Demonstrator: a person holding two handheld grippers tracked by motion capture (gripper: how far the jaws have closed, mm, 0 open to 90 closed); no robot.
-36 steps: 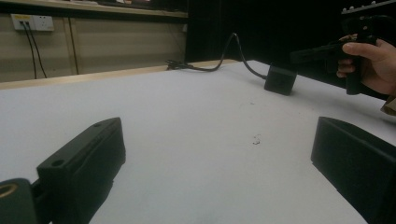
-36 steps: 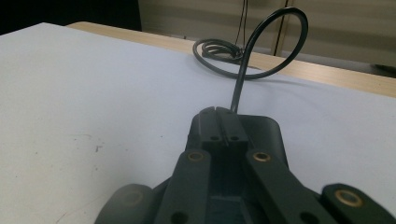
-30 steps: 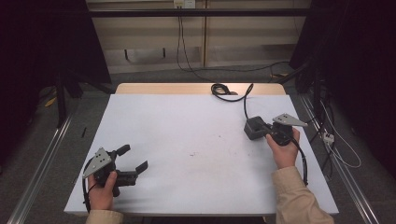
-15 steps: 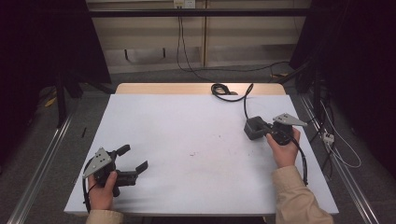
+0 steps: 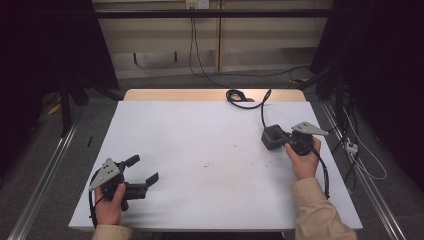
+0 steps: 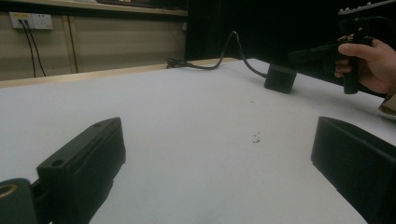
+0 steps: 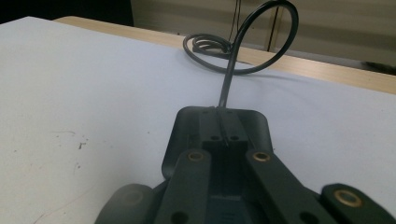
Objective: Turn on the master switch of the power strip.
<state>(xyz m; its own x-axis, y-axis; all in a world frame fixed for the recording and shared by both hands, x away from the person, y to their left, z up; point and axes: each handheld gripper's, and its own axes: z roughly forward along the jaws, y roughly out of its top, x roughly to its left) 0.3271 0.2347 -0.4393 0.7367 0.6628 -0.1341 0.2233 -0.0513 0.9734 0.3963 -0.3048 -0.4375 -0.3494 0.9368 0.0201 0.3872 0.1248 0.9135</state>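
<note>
From the high view, the left tongs (image 5: 142, 172) lie low at the near-left corner of the white table (image 5: 200, 130), spread and holding nothing, probably parked in wait. The right tongs (image 5: 278, 139) sit at the right side against a black box (image 5: 272, 137).

In the left gripper view, the black box (image 6: 280, 78) stands well apart across the table, its cable (image 6: 219, 53) trailing to the far edge.

In the right gripper view, the right tongs (image 7: 226, 161) are pressed together on the black box (image 7: 219, 126), likely to steady it against the cable's pull.

A white table (image 5: 200, 130) bears small dark specks (image 5: 235, 146); a wall socket (image 5: 196, 4) sits beyond; metal rails (image 5: 47, 165) flank it.
</note>
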